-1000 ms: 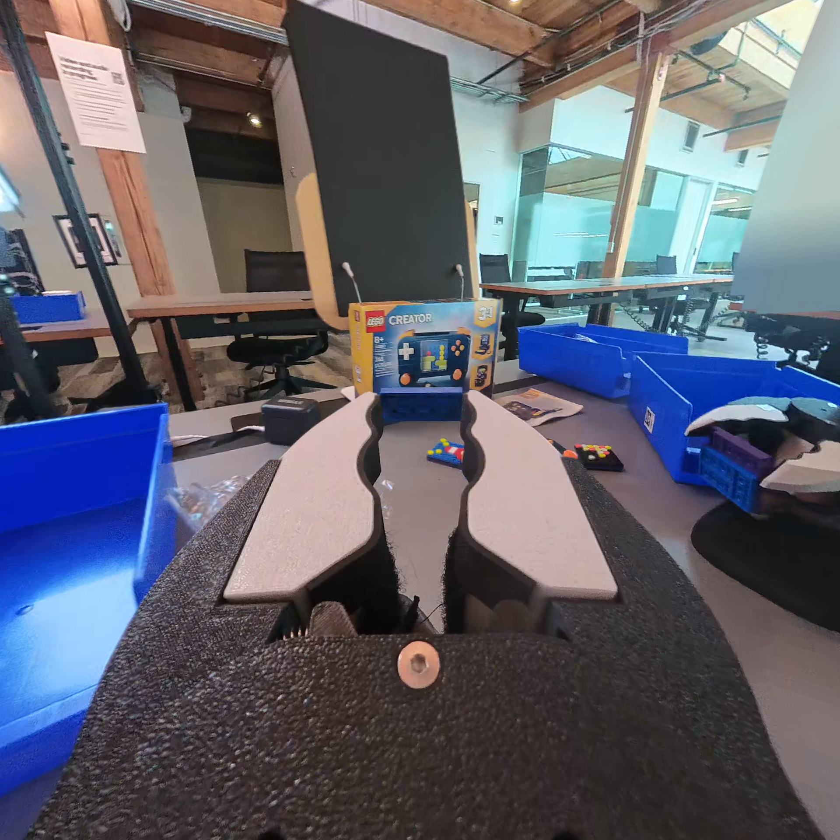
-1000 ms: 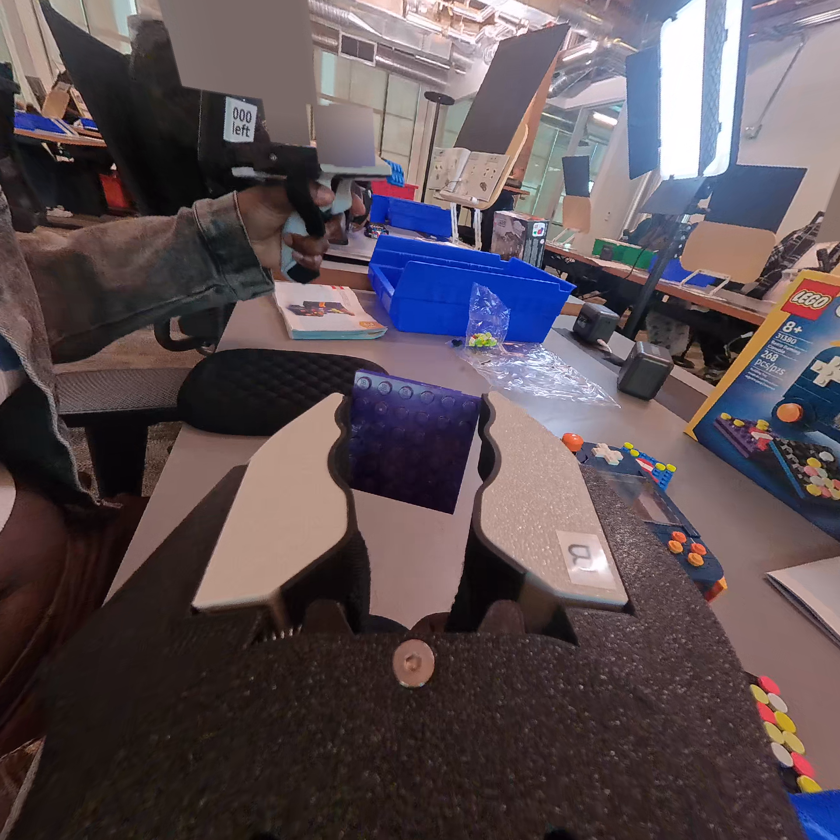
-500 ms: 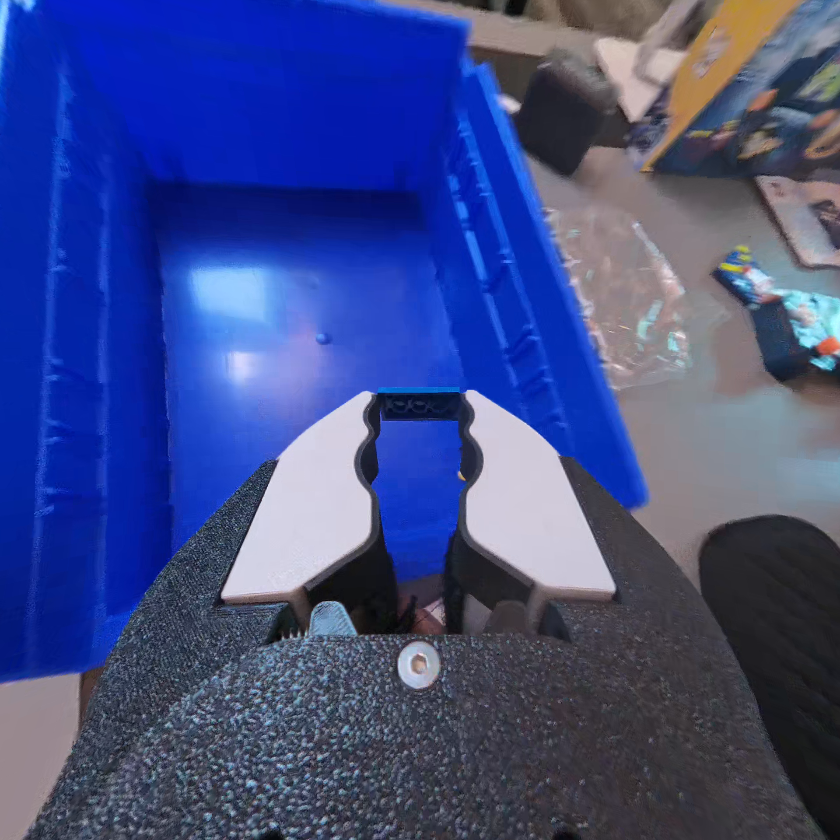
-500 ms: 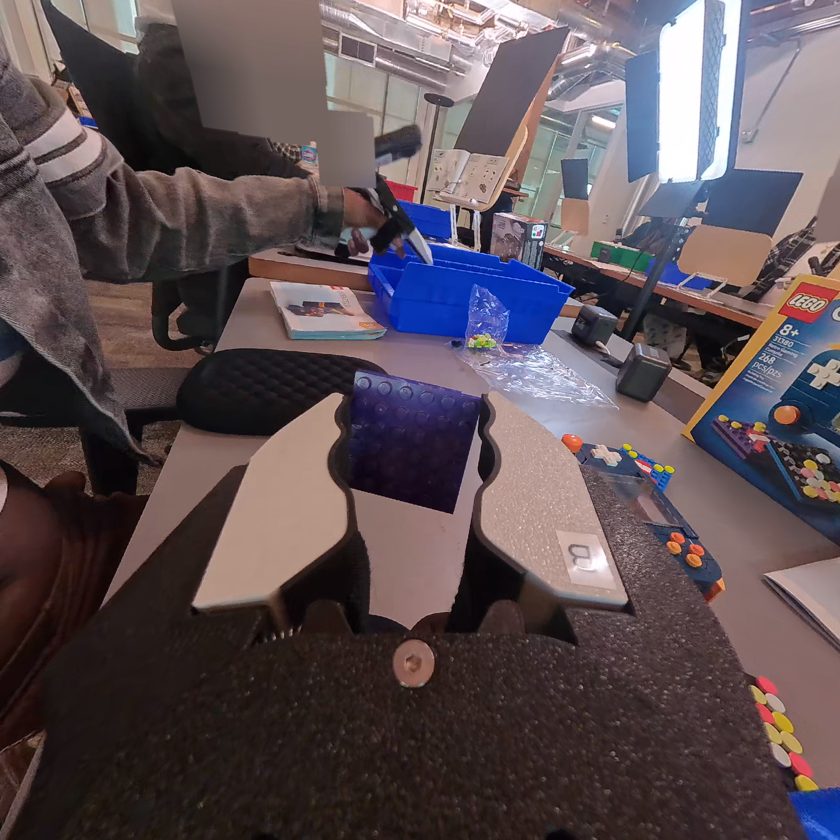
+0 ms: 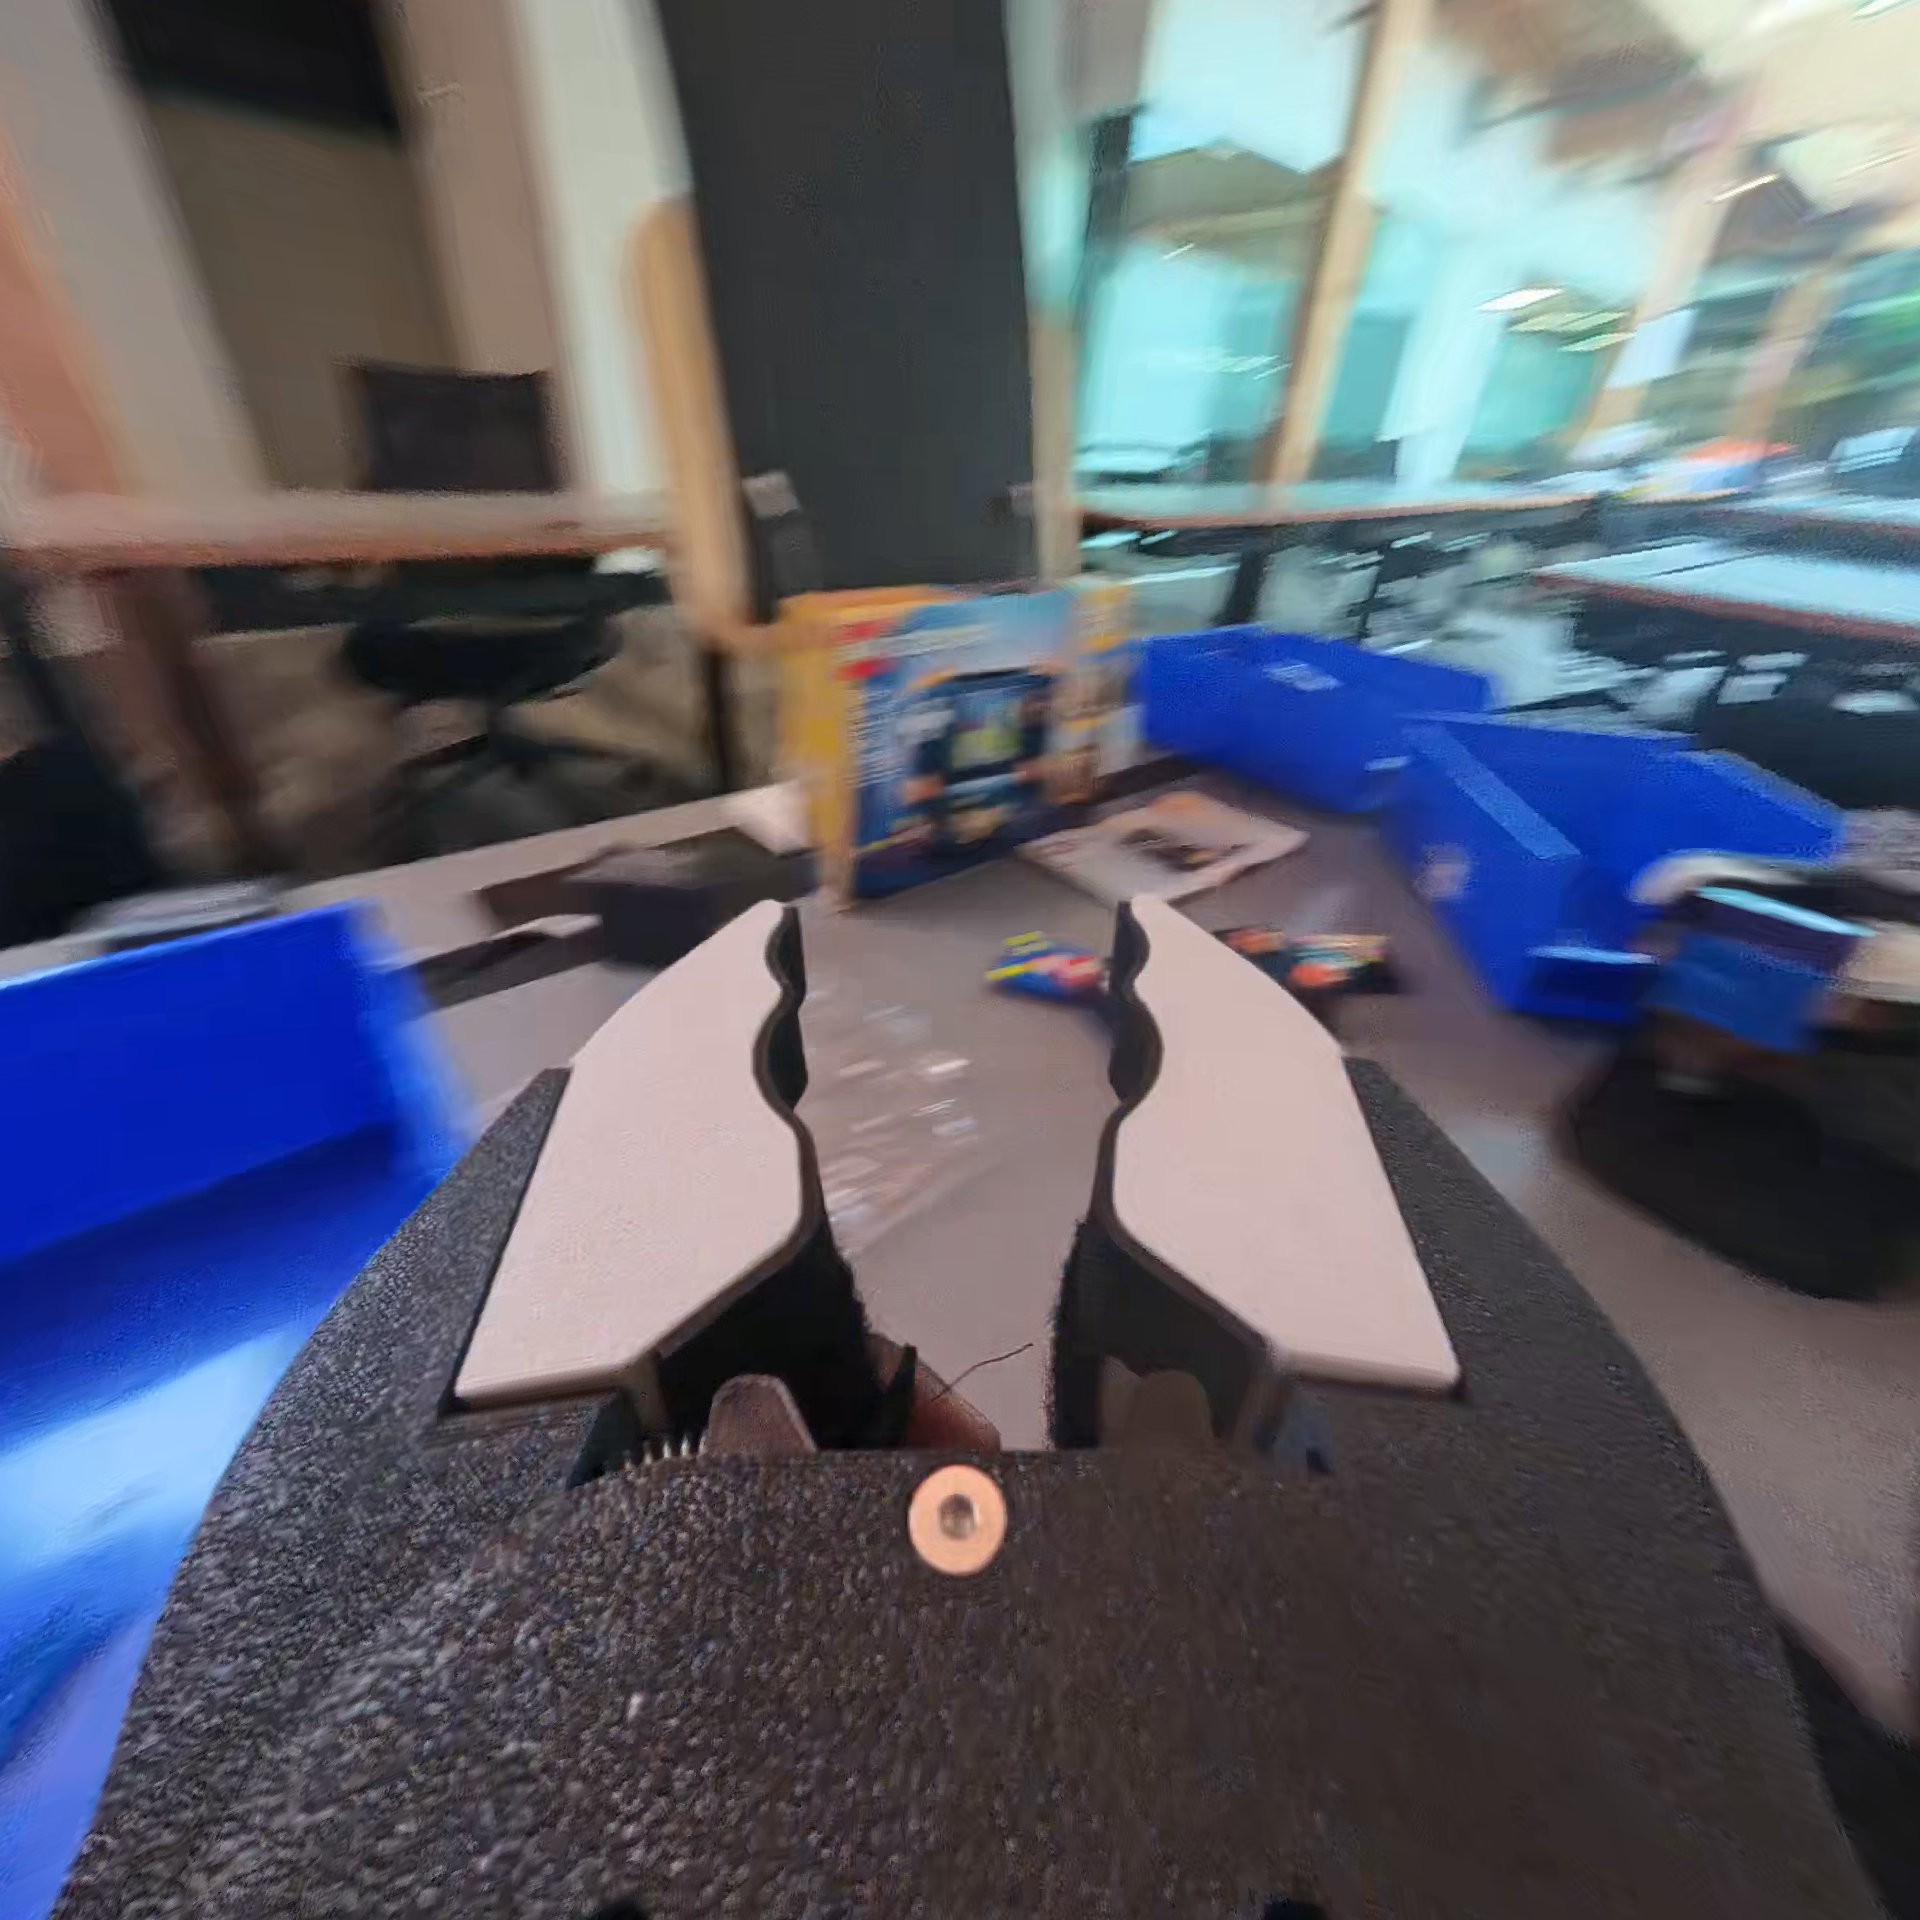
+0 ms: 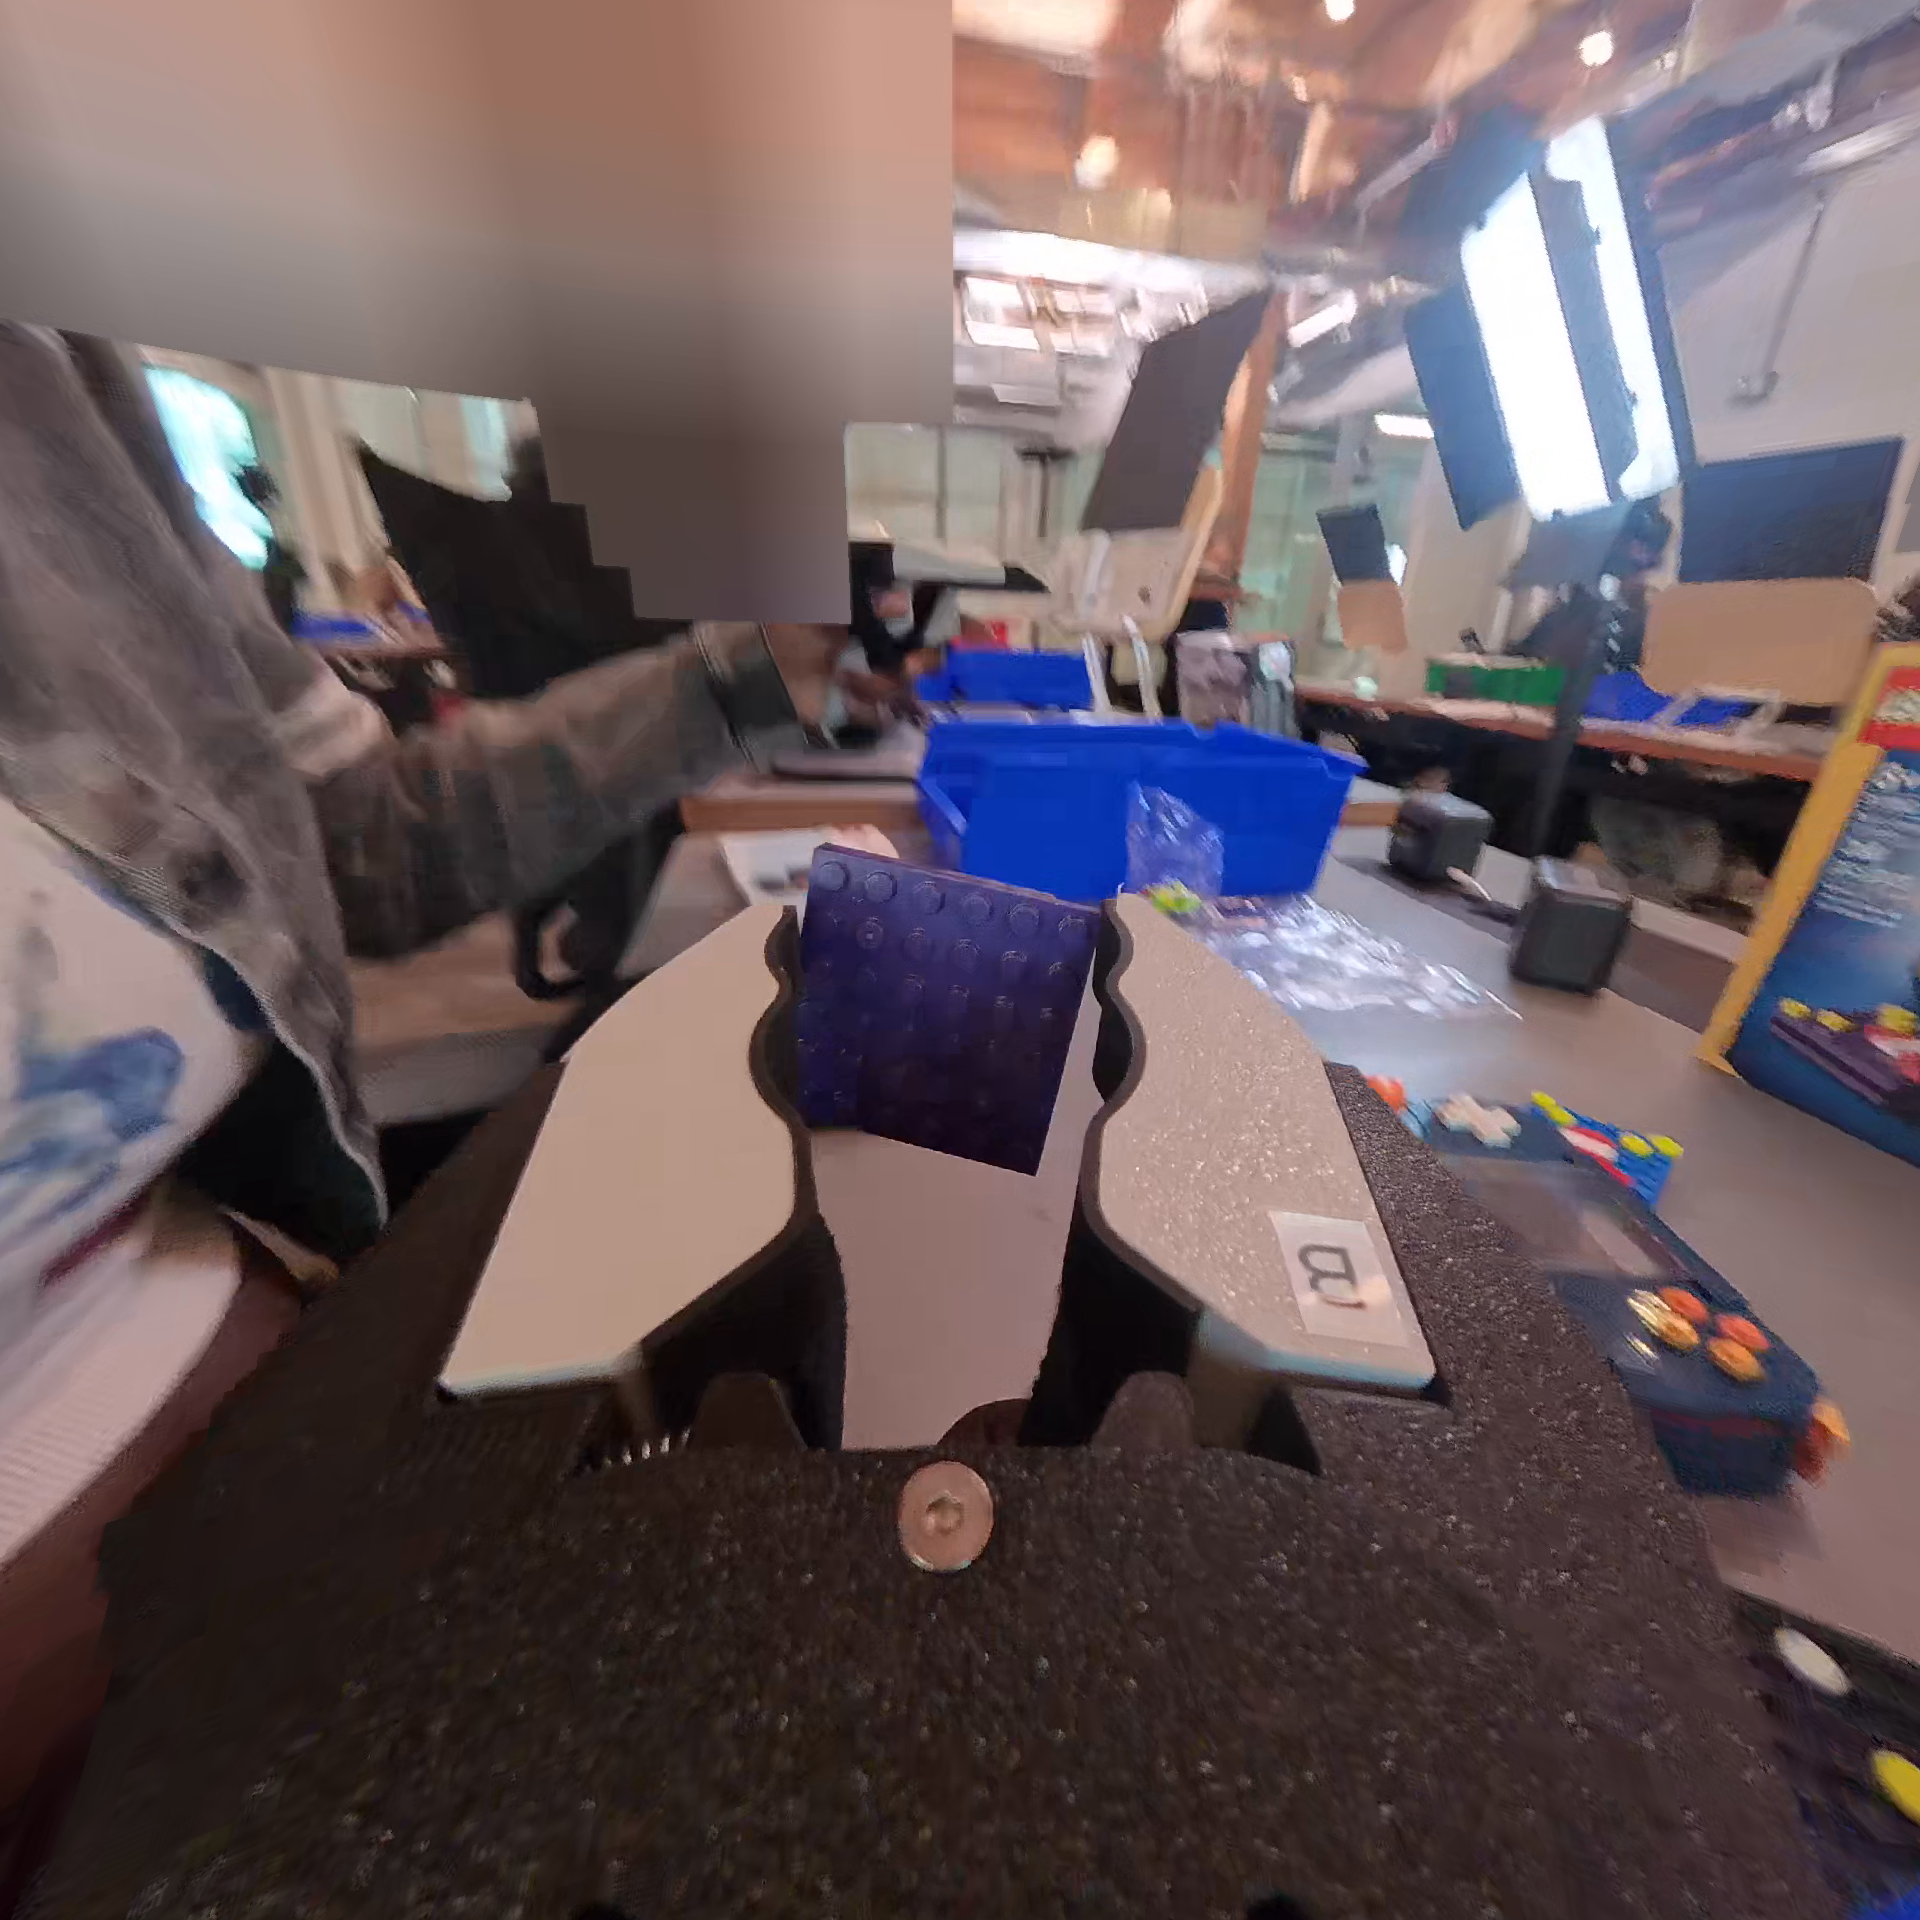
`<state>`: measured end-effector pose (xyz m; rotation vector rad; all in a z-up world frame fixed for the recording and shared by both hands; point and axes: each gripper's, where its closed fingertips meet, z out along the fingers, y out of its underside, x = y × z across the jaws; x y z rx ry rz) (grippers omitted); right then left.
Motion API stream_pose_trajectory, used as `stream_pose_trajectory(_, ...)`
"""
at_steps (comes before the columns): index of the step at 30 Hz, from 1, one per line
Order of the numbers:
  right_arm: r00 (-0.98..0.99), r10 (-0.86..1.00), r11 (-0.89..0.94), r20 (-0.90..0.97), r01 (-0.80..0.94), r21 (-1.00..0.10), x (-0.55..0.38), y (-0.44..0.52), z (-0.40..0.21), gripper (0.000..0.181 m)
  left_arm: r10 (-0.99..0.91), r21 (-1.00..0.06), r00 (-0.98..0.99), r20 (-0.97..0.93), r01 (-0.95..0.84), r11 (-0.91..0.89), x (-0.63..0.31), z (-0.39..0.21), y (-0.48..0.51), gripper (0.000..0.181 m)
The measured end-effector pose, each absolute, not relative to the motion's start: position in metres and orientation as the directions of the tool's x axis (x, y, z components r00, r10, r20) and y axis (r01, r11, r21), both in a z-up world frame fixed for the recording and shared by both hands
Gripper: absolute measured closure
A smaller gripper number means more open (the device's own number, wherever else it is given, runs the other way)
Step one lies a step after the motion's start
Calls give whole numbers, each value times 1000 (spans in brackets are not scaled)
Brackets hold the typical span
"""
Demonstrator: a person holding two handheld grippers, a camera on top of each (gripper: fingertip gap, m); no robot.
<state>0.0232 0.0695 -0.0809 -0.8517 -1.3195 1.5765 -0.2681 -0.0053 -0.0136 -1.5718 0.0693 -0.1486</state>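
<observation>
A dark purple studded plate (image 6: 940,1029) sits clamped between the tips of the right claw (image 6: 945,940), held by its two side edges. It stands nearly on edge, studded face toward the camera, leaning slightly with its top edge tipped to the left; its long axis runs up and down, from the fingertips toward the grey surface (image 6: 1766,1164) below. The left claw (image 5: 956,925) is spread wide with nothing between its fingers, only the surface and a crumpled clear plastic bag (image 5: 904,1091) showing through the gap. That view is heavily blurred. A blue bin (image 5: 177,1049) lies just to its left, and a colourful toy box (image 5: 956,738) stands upright beyond its tips. In the right wrist view, a dark blue brick-built handheld console (image 6: 1621,1278) lies on the surface to the right of the plate, another blue bin (image 6: 1122,810) sits behind it, and a person's grey sleeve (image 6: 540,748) reaches across at the left.
</observation>
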Motion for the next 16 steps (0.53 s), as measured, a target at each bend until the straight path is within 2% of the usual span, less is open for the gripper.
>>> stream_pose_trajectory(3,-439,895,-65,82,-310,-949,36,57,-63,127,-436,-972,875,211,234,-2,-152,-19,12,131)
stream_pose_trajectory(5,-443,882,-14,161,-367,-930,41,47,-54,127,-557,-910,738,381,406,-84,-92,-31,24,135)
stream_pose_trajectory(7,-439,871,2,221,-446,-895,50,39,-39,127,-666,-843,561,492,498,-204,-39,-40,29,137)
stream_pose_trajectory(11,-447,845,-6,292,-555,-832,66,27,-11,127,-705,-747,325,630,501,-437,31,-55,38,132)
stream_pose_trajectory(16,-416,775,247,476,-494,-834,62,8,-13,127,-690,-678,171,703,456,-577,62,-51,36,136)
